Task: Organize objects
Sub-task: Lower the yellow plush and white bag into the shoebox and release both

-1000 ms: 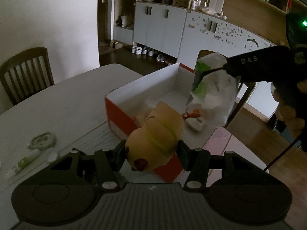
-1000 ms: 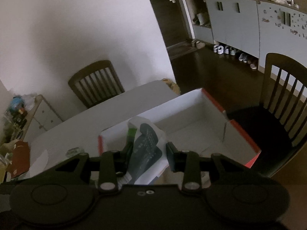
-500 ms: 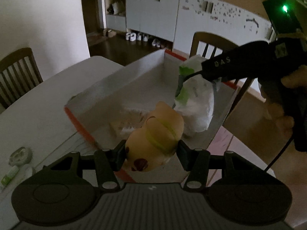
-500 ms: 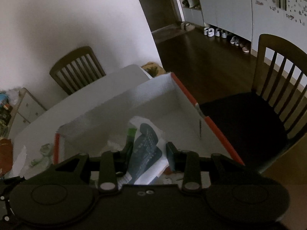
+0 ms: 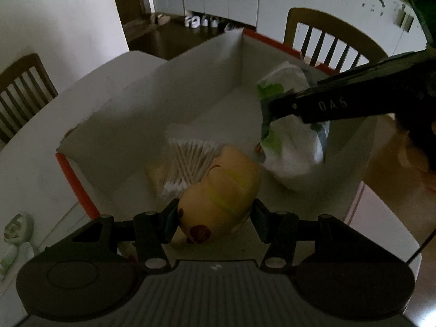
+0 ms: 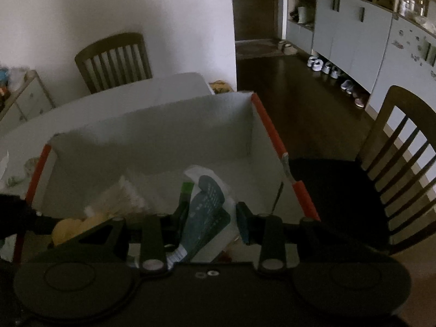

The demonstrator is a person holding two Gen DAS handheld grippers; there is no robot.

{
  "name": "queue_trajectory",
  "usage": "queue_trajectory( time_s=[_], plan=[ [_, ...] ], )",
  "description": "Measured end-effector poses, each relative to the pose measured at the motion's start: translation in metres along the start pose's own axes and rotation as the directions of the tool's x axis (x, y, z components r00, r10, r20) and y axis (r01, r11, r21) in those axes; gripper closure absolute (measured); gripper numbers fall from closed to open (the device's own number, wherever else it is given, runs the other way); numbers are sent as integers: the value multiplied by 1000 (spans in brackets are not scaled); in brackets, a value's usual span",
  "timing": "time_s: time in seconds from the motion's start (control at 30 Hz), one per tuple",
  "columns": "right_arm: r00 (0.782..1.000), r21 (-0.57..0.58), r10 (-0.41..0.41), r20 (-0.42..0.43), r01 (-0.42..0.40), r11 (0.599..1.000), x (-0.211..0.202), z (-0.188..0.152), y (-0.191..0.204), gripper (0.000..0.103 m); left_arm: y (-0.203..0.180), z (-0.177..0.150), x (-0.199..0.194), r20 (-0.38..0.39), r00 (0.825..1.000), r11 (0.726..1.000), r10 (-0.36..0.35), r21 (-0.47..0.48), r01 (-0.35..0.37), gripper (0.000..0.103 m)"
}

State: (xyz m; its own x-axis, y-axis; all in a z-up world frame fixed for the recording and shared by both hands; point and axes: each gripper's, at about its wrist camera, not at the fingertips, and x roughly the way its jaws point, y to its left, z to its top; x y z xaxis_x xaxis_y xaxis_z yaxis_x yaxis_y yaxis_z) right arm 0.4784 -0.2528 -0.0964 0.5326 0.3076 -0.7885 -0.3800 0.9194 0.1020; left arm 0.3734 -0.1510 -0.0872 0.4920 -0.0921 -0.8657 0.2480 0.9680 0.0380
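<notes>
My left gripper (image 5: 215,218) is shut on a yellow plush toy (image 5: 220,196) with a red cheek spot, held low inside the white box with orange rims (image 5: 190,87). My right gripper (image 6: 208,219) is shut on a white and green wipes pack (image 6: 207,212), also held inside the box (image 6: 152,130). In the left wrist view the pack (image 5: 291,147) hangs to the right of the toy. A bundle of cotton swabs (image 5: 190,160) lies on the box floor behind the toy. The toy (image 6: 70,227) shows at the lower left of the right wrist view.
The box stands on a white table (image 5: 41,147). Small items, a round tin (image 5: 16,229) and a tube (image 5: 8,256), lie on the table left of the box. Wooden chairs (image 6: 403,163) stand around the table. Cabinets line the far wall.
Both grippers have moved forward and down into the box with their loads. The cotton swabs on the box floor have come into view.
</notes>
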Motion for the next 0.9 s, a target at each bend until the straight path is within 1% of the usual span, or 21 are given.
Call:
queue_trajectory(
  time_s=[0.13,0.27,0.6,0.7,0.77,0.83,0.9],
  plan=[
    [1000,-13,1,-24,-2,1000,9,-5,2,66,-1,0,7,-19,1000,1000,-6,3,6,49],
    [999,-20,3,-45,-4,1000,16,-5,3,66,-1,-1,12,-32,999,1000,3,-1,-3,48],
    [996,-24,20,-83,-22,999,19,-1,-3,62,-2,-3,14,-40,999,1000,5,2,-5,47],
    [996,-19,21,-87,-23,1000,17,0,-5,59,-3,-2,14,-40,999,1000,6,1,-6,47],
    [996,-20,16,-85,-18,1000,15,-1,-6,53,-3,-2,13,-34,999,1000,6,-4,-7,43],
    [996,-20,25,-87,-27,999,14,-2,-5,50,-2,-2,12,-33,999,1000,15,-12,-15,39],
    [996,-27,20,-83,-22,999,11,-2,-4,48,-1,-4,10,-30,1000,1000,8,-26,-9,38]
  ],
)
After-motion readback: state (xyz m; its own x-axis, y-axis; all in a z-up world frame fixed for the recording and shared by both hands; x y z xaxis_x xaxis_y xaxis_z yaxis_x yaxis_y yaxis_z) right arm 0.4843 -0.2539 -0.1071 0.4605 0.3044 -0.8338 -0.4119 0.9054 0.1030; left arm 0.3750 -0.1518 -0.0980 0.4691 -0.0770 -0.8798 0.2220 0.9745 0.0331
